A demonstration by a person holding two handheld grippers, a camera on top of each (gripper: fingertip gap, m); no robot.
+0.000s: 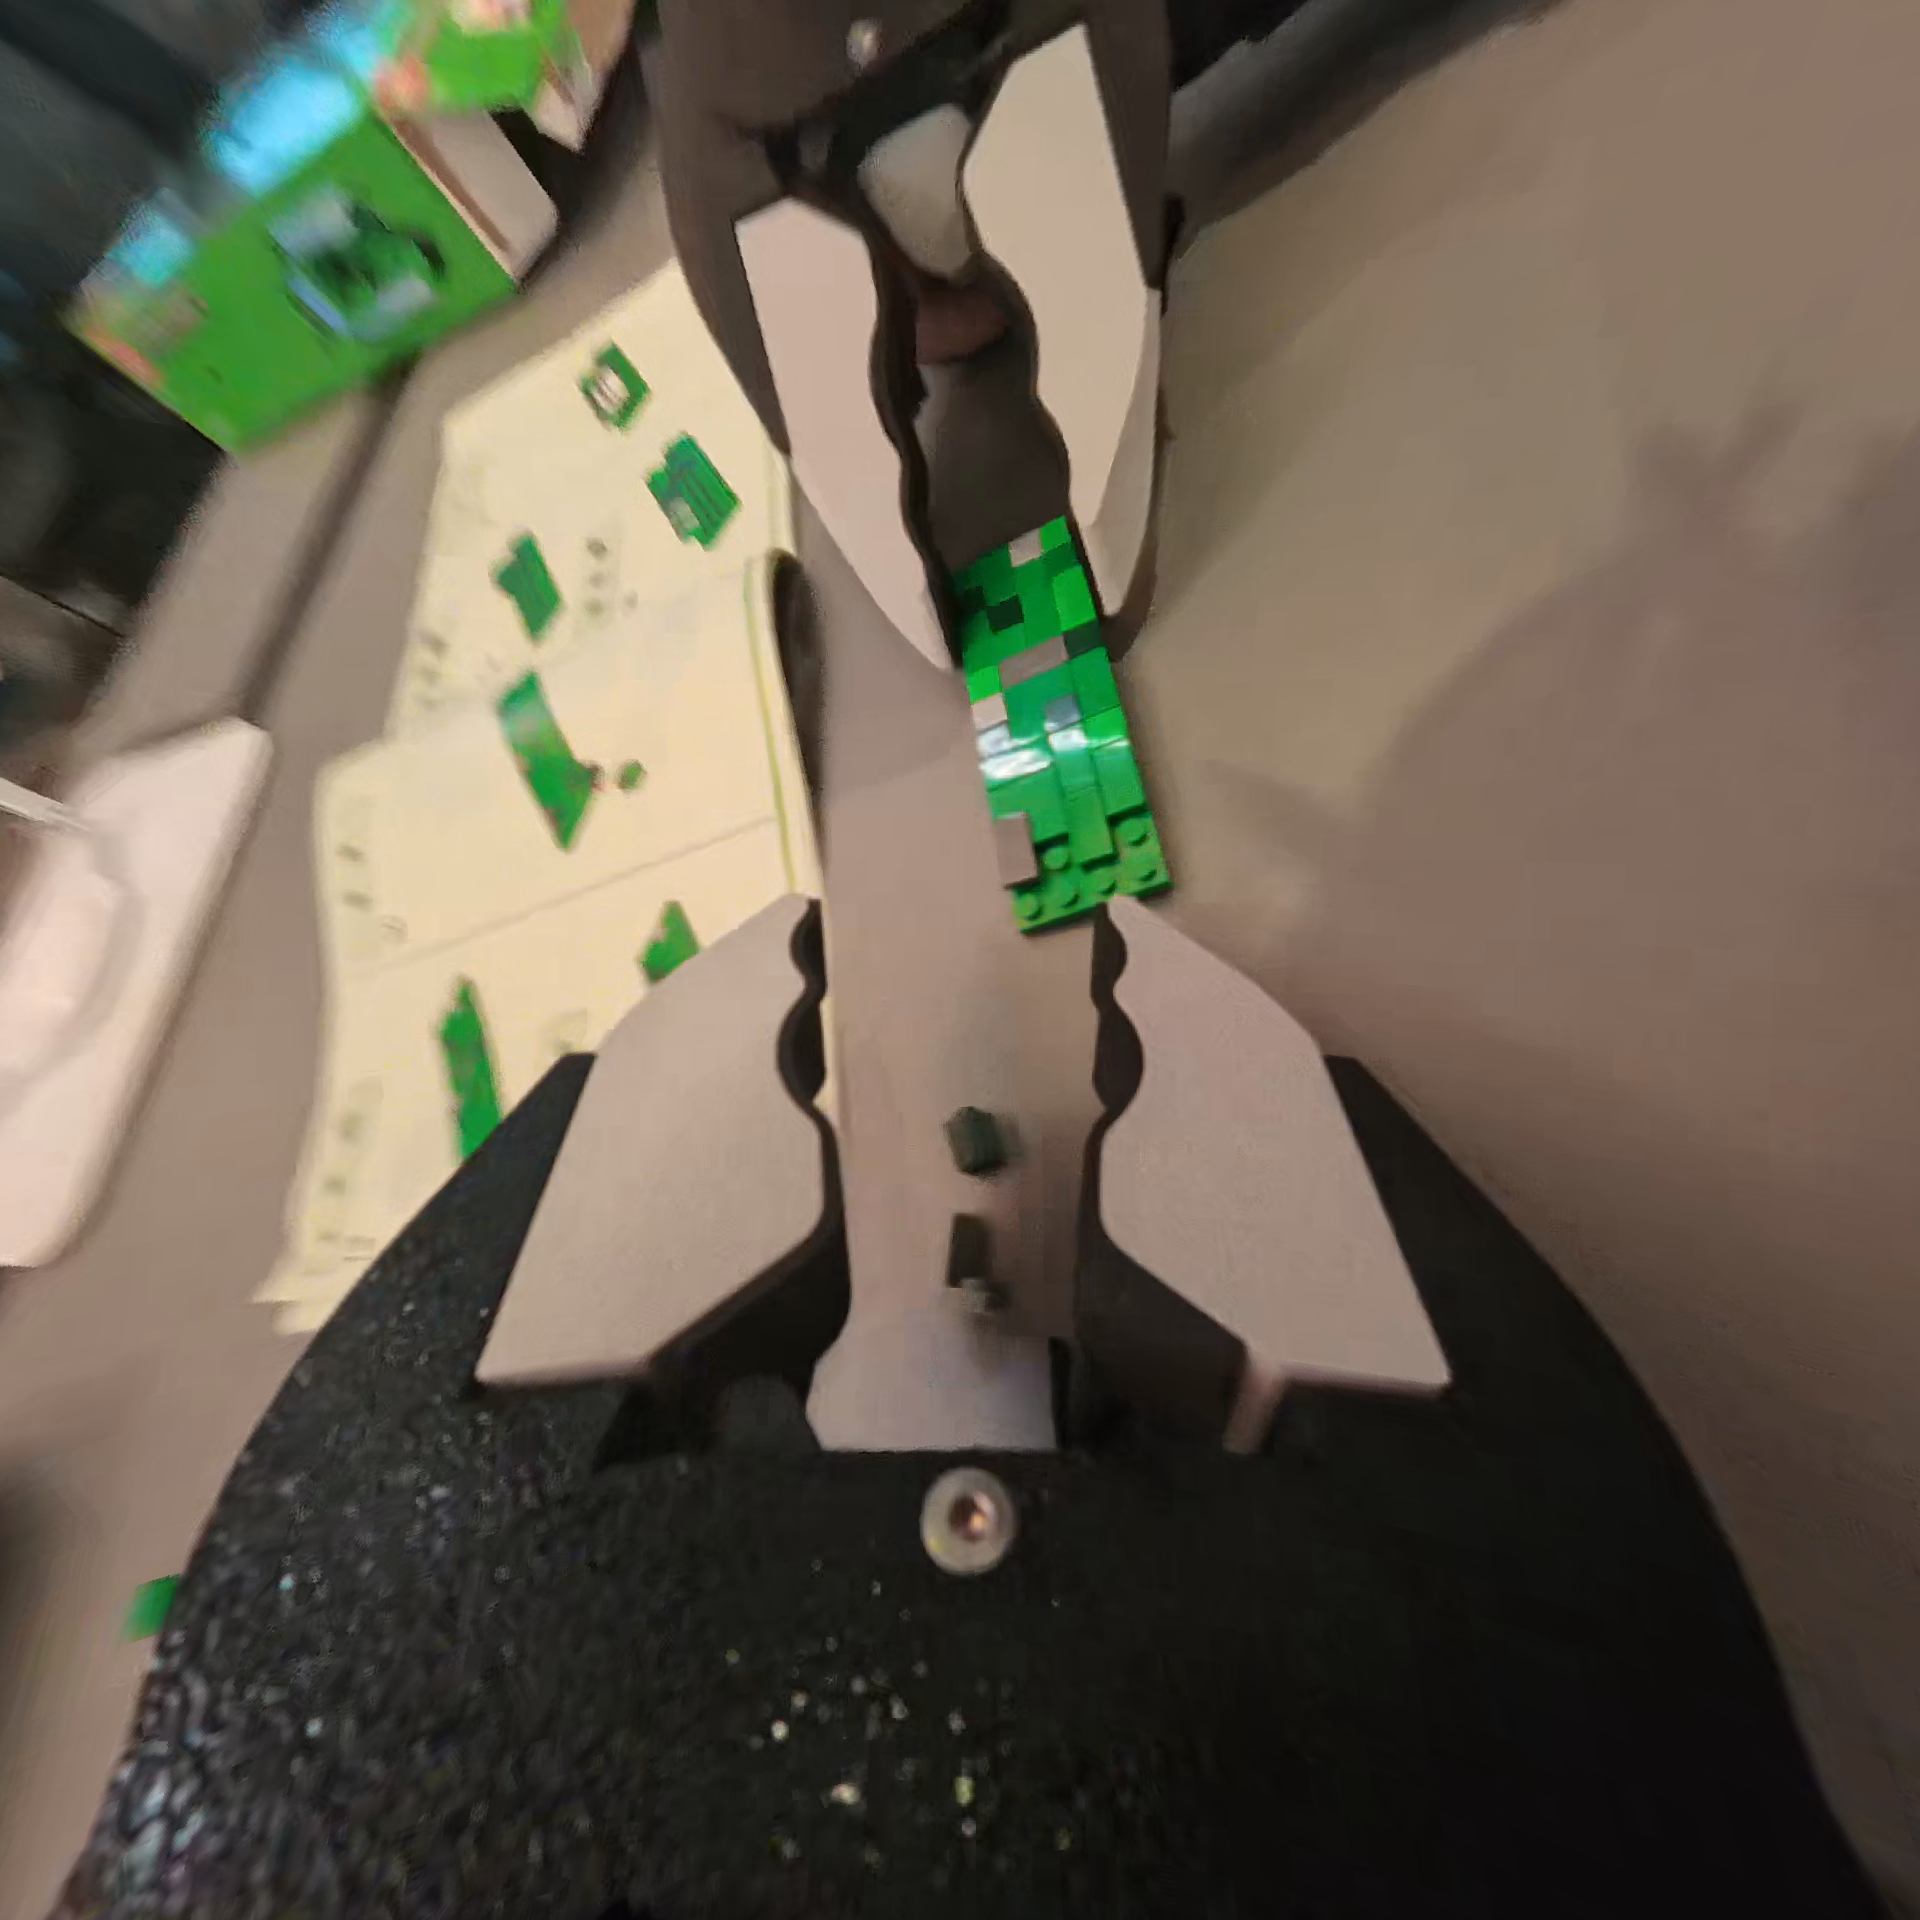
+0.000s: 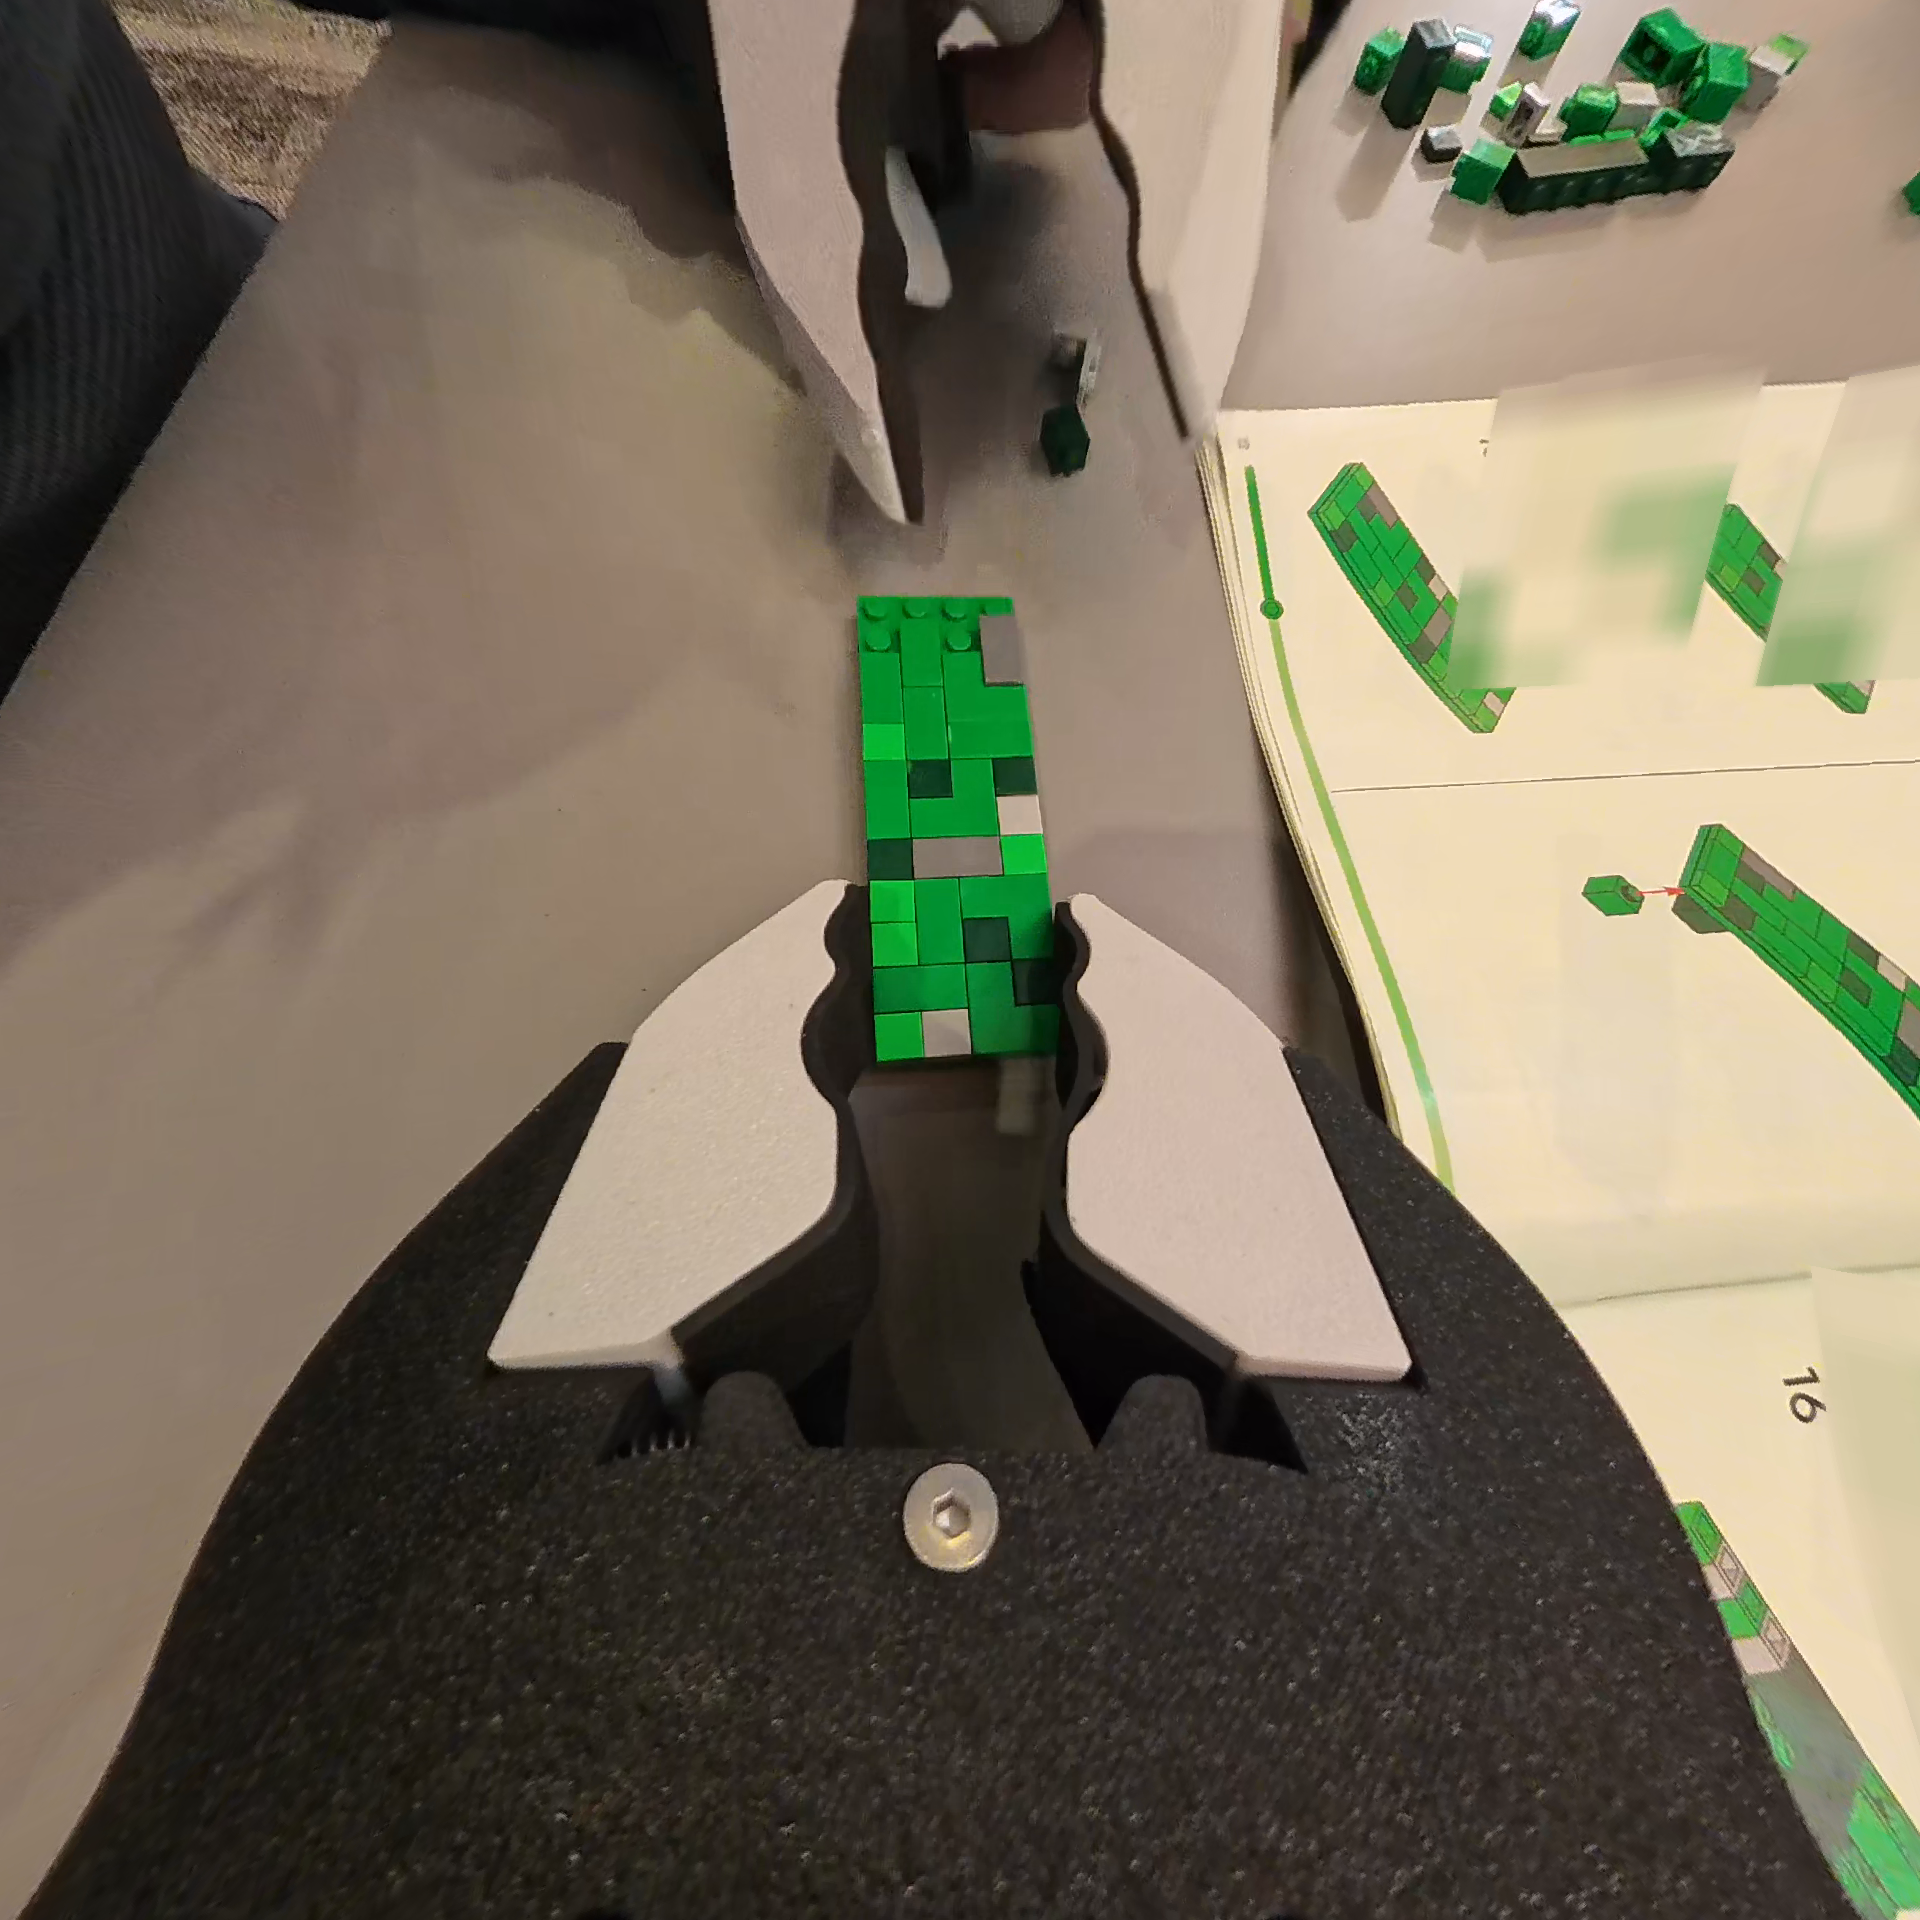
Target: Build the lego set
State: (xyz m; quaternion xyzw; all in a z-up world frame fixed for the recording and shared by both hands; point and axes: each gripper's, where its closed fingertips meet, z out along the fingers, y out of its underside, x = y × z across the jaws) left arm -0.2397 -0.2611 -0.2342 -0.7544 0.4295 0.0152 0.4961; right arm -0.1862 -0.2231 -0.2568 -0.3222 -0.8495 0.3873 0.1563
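A long green Lego plate [image 2: 961, 810], tiled in light green, dark green and grey, lies on the grey table [image 2: 468, 675]. Studs are bare at its far end. My right gripper [image 2: 956, 902] is shut on the plate's near end, with one finger on each long side. In the left wrist view the plate [image 1: 1060, 727] lies just beyond my left gripper [image 1: 956, 925], which is open and empty. Two small dark green bricks [image 1: 977, 1138] lie on the table between the left fingers. One of them shows in the right wrist view [image 2: 1065, 436].
An open instruction booklet [image 2: 1558, 987] lies right of the plate; it also shows in the left wrist view [image 1: 540, 727]. A heap of loose green and grey bricks [image 2: 1558, 104] sits at the far right. A green box [image 1: 312, 260] stands behind the booklet. The left gripper's tips are roughly 8 centimetres from the right gripper's.
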